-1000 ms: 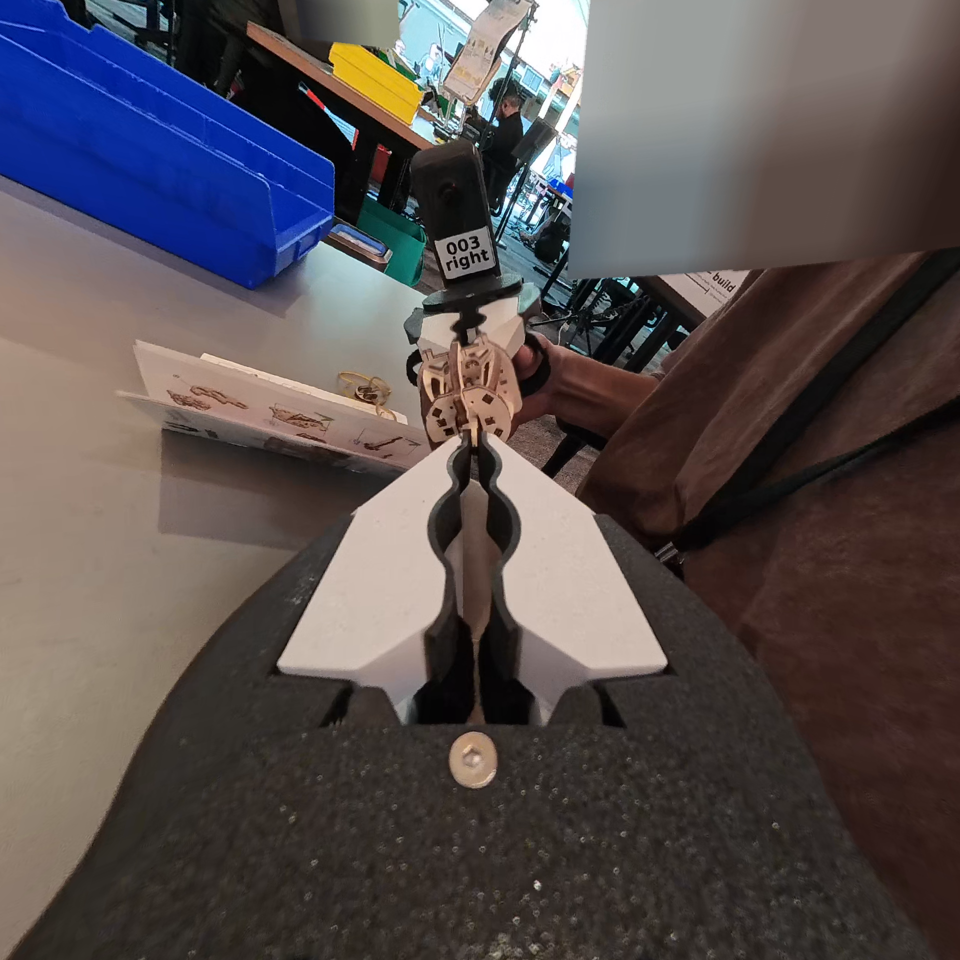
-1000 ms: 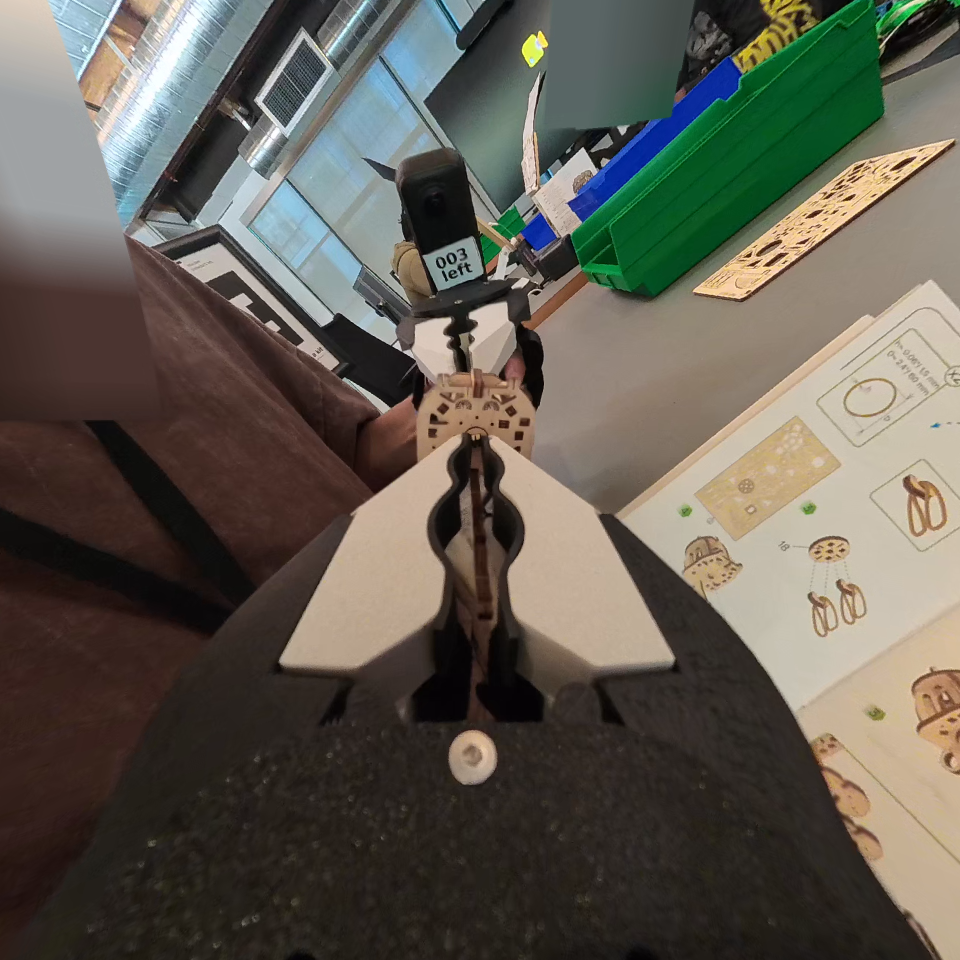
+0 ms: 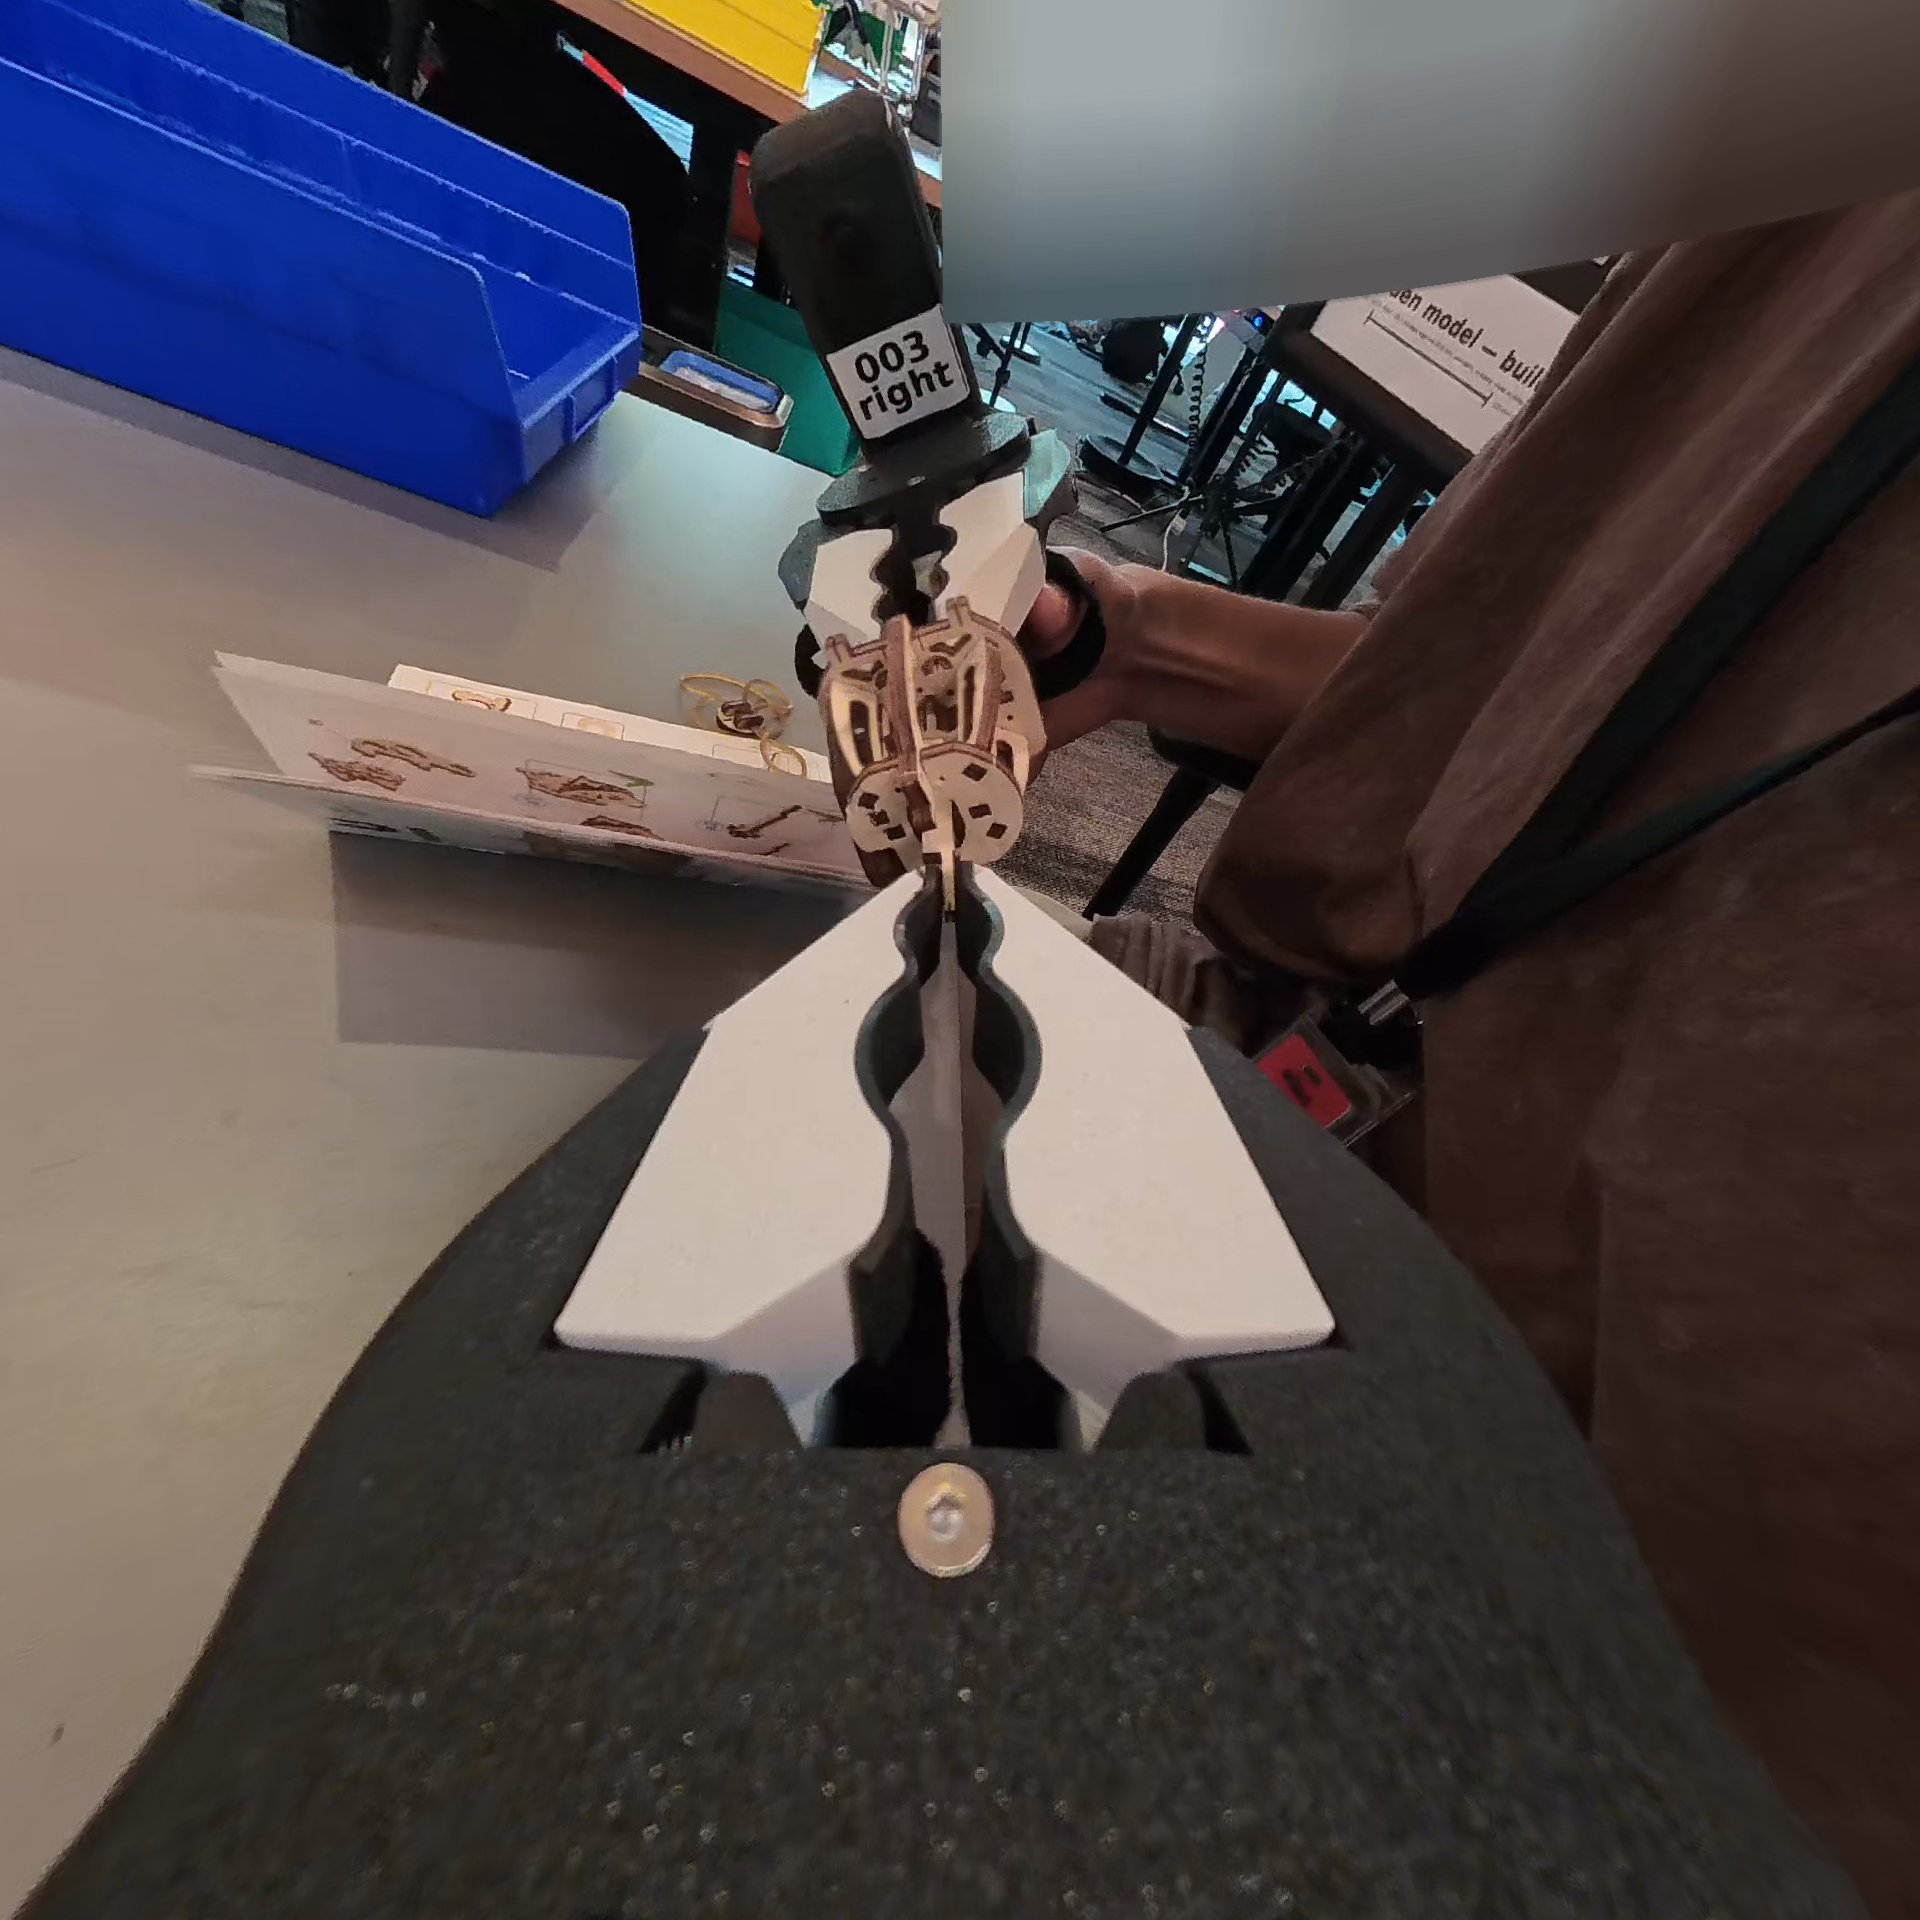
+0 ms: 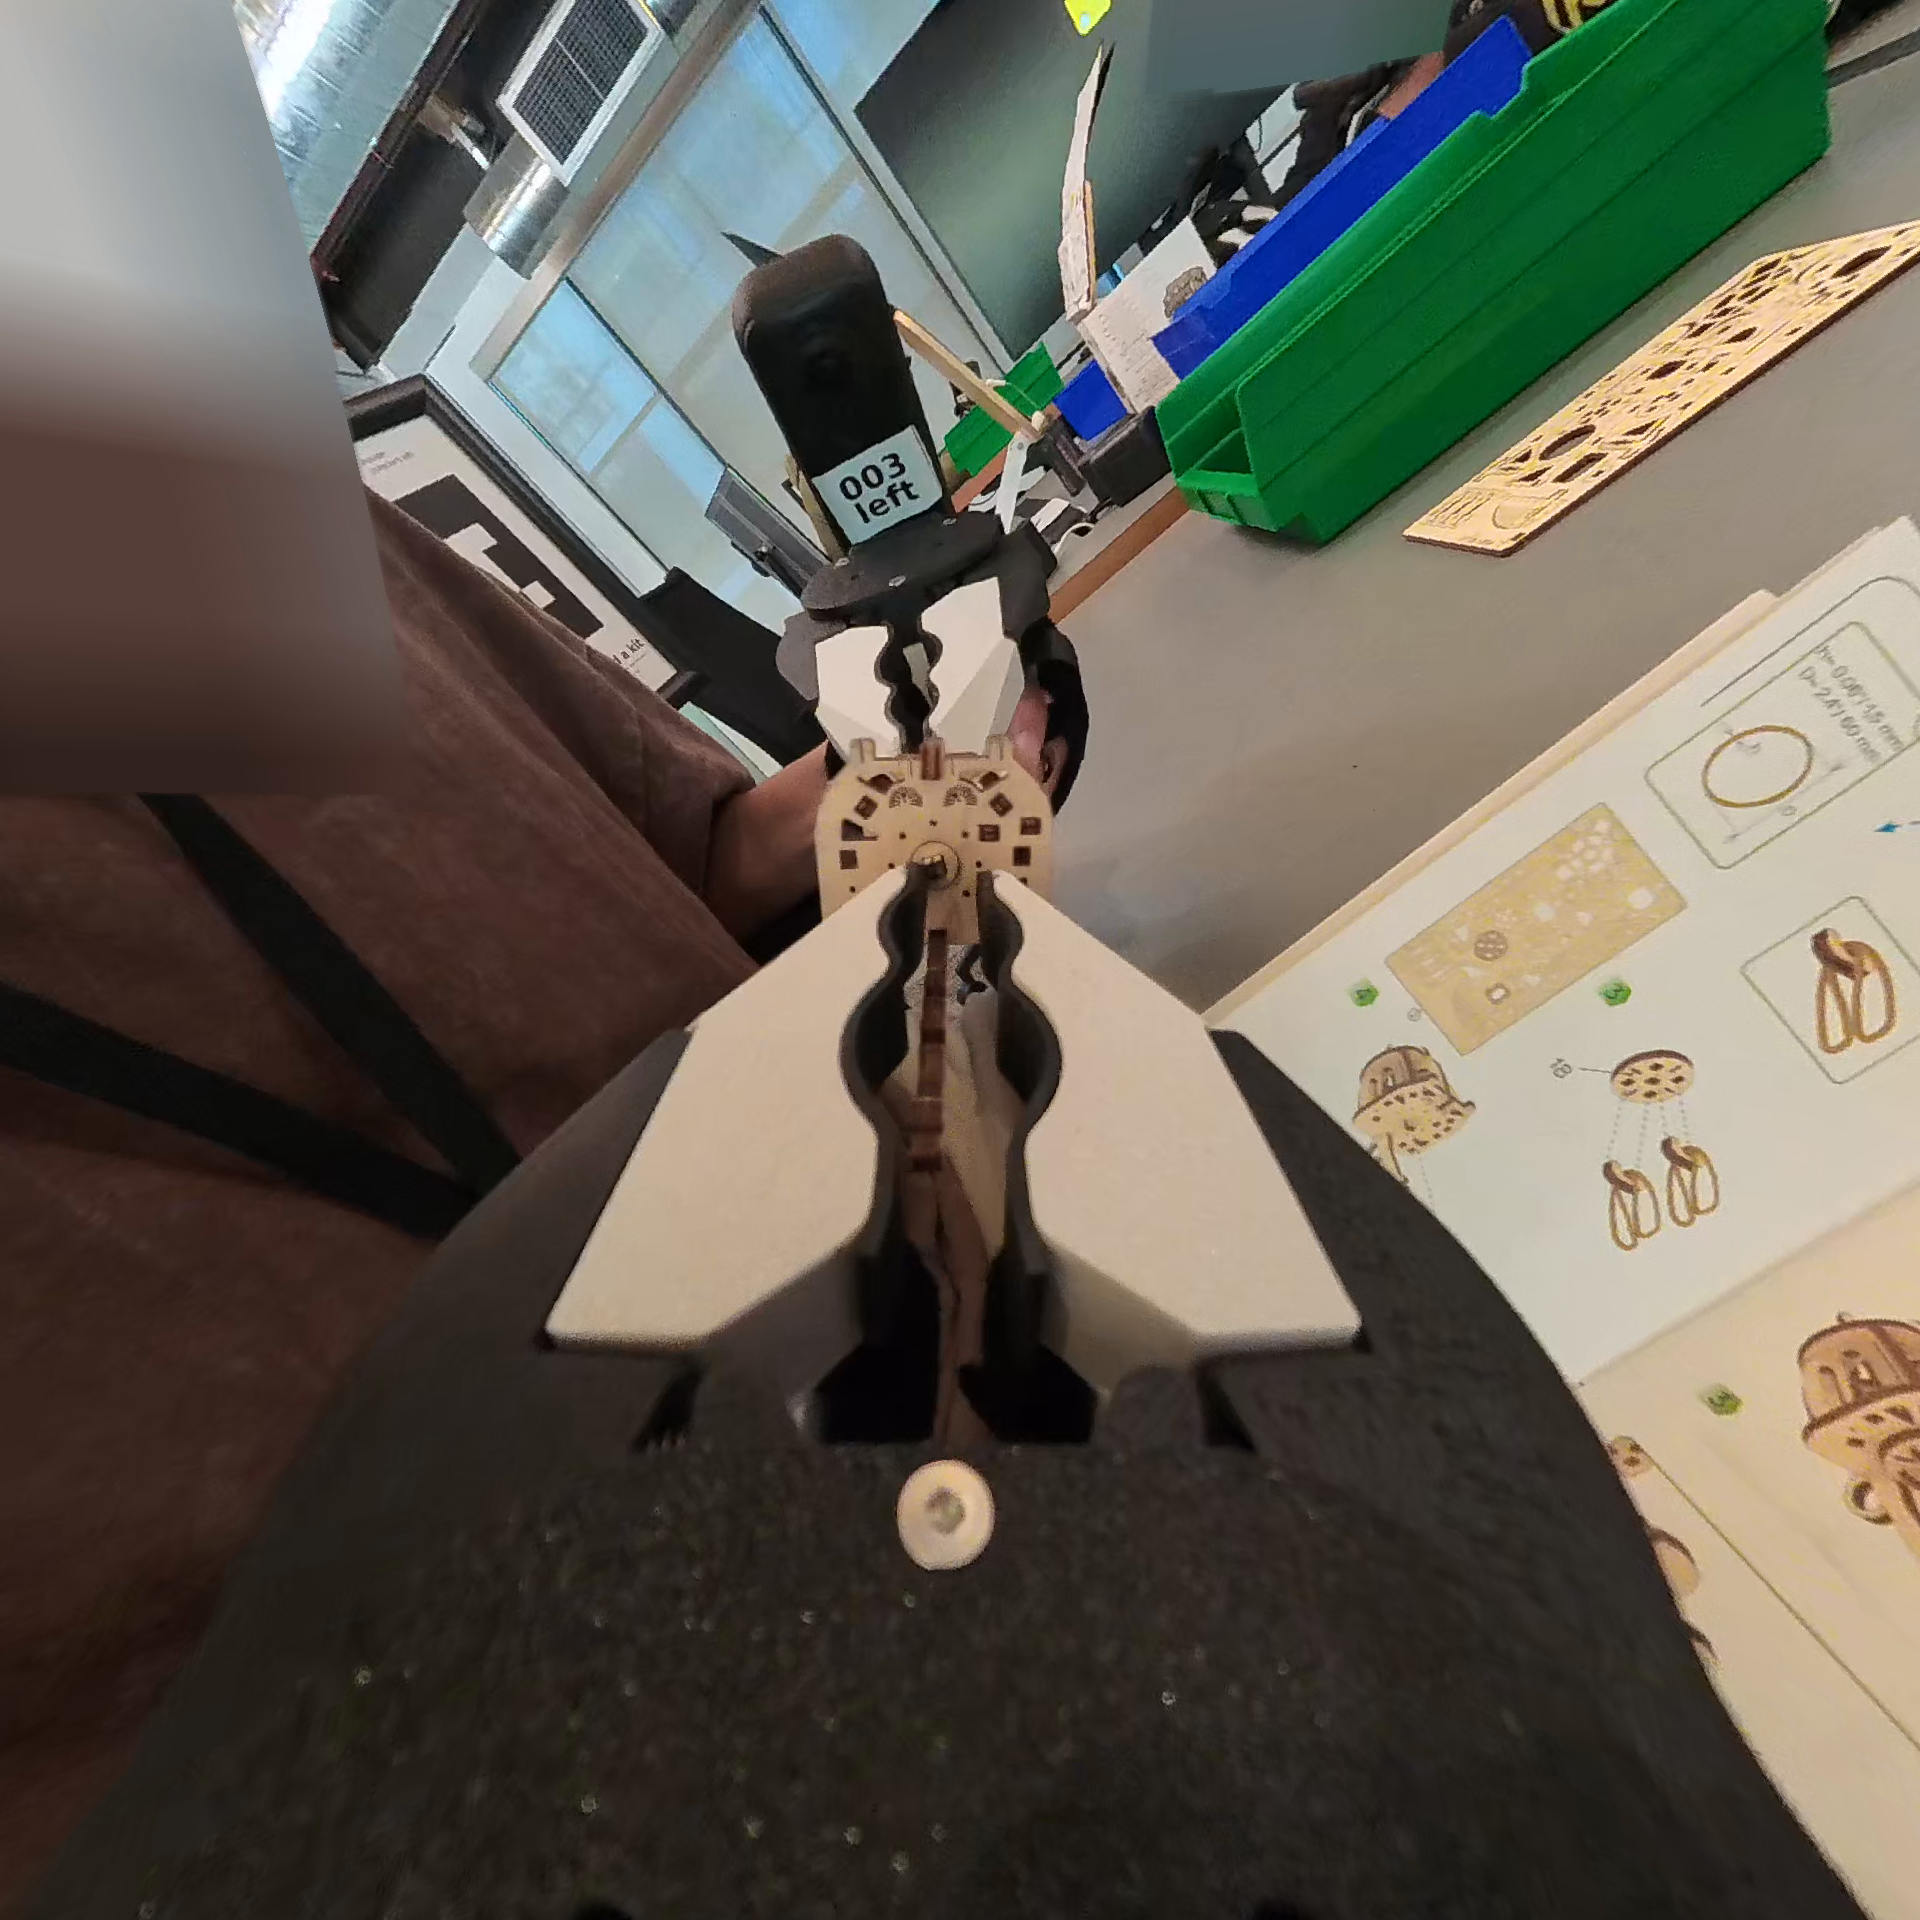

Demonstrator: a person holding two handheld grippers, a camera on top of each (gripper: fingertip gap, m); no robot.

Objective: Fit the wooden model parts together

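A small domed wooden model point(image 3: 930, 748) hangs in the air between my two grippers, which face each other tip to tip. My left gripper point(image 3: 948, 883) is shut on a thin wooden tab at the model's near end. In the left wrist view, my right gripper point(image 3: 920, 613) grips the model's far side. In the right wrist view, my right gripper point(image 4: 943, 883) is shut on a notched wooden plate point(image 4: 930, 1049) that runs edge-on between its fingers. The model's perforated face point(image 4: 935, 821) sits just past the tips, with the left gripper point(image 4: 920, 732) behind it.
A blue bin point(image 3: 312, 260) stands at the back of the grey table point(image 3: 208, 1039). An instruction booklet point(image 3: 520, 758) and rubber bands point(image 3: 743, 717) lie on it. A green bin point(image 4: 1507, 312), a cut wooden sheet point(image 4: 1683, 384) and open instruction pages point(image 4: 1558, 987) lie to the right. The person's brown-clothed body point(image 3: 1662, 935) is close by. The gap from one gripper's tips to the other's is roughly 5 cm.
The opposite gripper looks nearer and more tilted in both views. The model has turned a little, showing more of its side in the left wrist view. Both grips hold.
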